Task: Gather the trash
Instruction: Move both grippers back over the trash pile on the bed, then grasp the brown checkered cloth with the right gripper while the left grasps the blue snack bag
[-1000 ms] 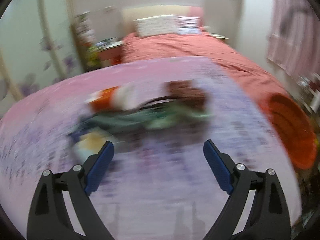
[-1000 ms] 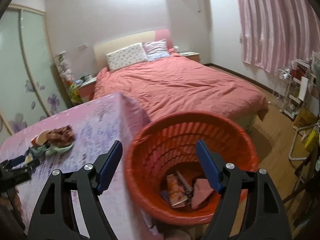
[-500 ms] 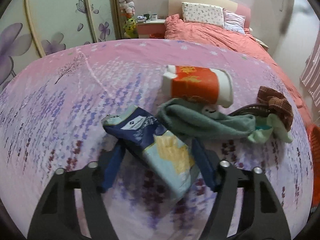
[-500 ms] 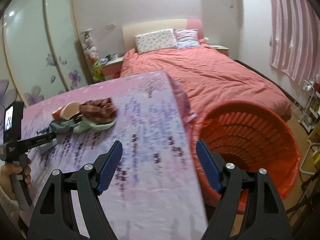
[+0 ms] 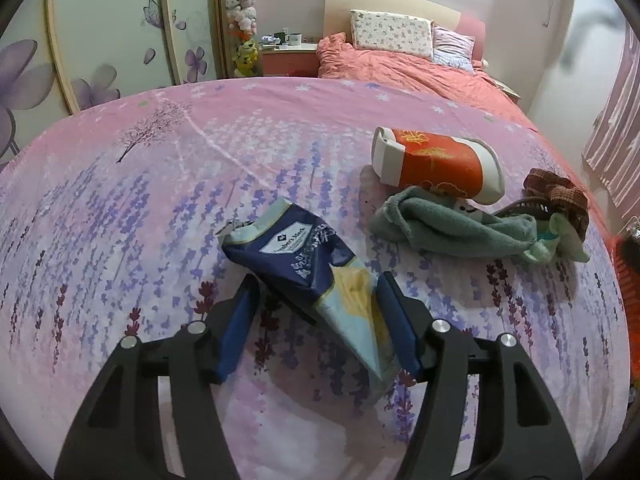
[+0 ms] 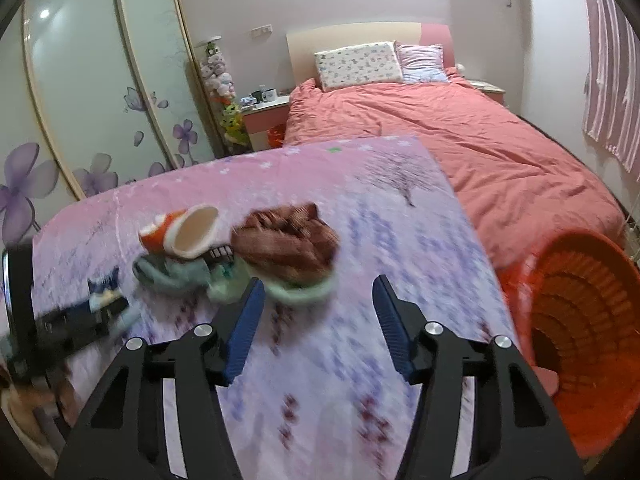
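Observation:
A crumpled navy and pale-blue snack bag (image 5: 316, 268) lies on the pink flowered tablecloth (image 5: 160, 208). My left gripper (image 5: 316, 292) is open with its blue pads on either side of the bag's near end. An orange and white paper cup (image 5: 436, 164) lies on its side behind it, beside a green cloth (image 5: 452, 228) and a brown knitted cloth (image 5: 560, 196). My right gripper (image 6: 318, 300) is open and empty above the table, just short of the brown cloth (image 6: 288, 240). The orange trash basket (image 6: 580, 320) stands at the table's right side.
A bed with a coral duvet (image 6: 460, 136) stands behind the table. A wardrobe with flower-painted doors (image 6: 100, 100) and a nightstand (image 6: 264, 116) are at the back left. A striped curtain (image 6: 612, 60) hangs at the right.
My left gripper has narrowed around the snack bag's near end. My right gripper has swung left from the basket toward the pile of cloths and the cup.

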Demonstrator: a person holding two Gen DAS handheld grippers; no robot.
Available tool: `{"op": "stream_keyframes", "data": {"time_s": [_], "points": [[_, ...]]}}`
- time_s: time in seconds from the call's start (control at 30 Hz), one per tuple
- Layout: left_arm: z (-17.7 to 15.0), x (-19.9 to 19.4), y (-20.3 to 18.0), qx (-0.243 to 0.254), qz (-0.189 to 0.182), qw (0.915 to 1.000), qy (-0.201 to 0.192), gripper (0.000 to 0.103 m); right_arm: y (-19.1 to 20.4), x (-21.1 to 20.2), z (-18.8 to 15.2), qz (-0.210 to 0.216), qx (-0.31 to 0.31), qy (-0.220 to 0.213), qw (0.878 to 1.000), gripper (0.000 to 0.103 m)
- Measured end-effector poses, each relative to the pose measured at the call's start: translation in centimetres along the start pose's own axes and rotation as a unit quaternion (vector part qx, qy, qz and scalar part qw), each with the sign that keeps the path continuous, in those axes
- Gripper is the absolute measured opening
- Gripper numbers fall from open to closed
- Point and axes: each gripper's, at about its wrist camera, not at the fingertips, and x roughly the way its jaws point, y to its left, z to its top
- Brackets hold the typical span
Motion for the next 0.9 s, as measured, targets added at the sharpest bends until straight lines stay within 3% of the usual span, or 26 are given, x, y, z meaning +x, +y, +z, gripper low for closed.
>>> {"op": "stream_keyframes", "data": {"time_s": [0.17, 0.2, 0.3, 0.4, 0.67, 0.87, 0.9], "points": [[0.0, 0.4, 0.3, 0.005, 0.004, 1.0, 0.002, 0.063, 1.9, 3.0, 1.7, 0.015, 0.005, 0.02, 1.0, 0.056], [0.0, 0.4, 0.2, 0.006, 0.006, 1.0, 0.003, 0.063, 2.3, 3.7, 1.7, 0.012, 0.0, 0.028, 1.0, 0.052], [0.0, 0.5, 0.0, 0.008, 0.008, 0.9999, 0.003, 0.063, 2.8, 4.8, 1.4, 0.011, -0.01, 0.045, 0.999, 0.02], [0.0, 0.5, -0.1, 0.008, 0.008, 0.9999, 0.003, 0.063, 2.9, 4.1, 1.2, 0.01, -0.012, 0.034, 0.999, 0.01], [0.0, 0.5, -0.1, 0.008, 0.009, 0.9999, 0.003, 0.064, 0.9, -1.3, -0.3, 0.026, -0.008, -0.001, 1.0, 0.009], [0.0, 0.6, -0.1, 0.01, 0.01, 0.9999, 0.004, 0.064, -0.5, -2.1, -4.0, 0.043, -0.025, 0.054, 0.997, 0.012], [0.0, 0.6, -0.1, 0.01, 0.01, 0.9999, 0.004, 0.064, -0.9, -2.3, -4.2, 0.046, -0.027, 0.056, 0.997, 0.022]]}}
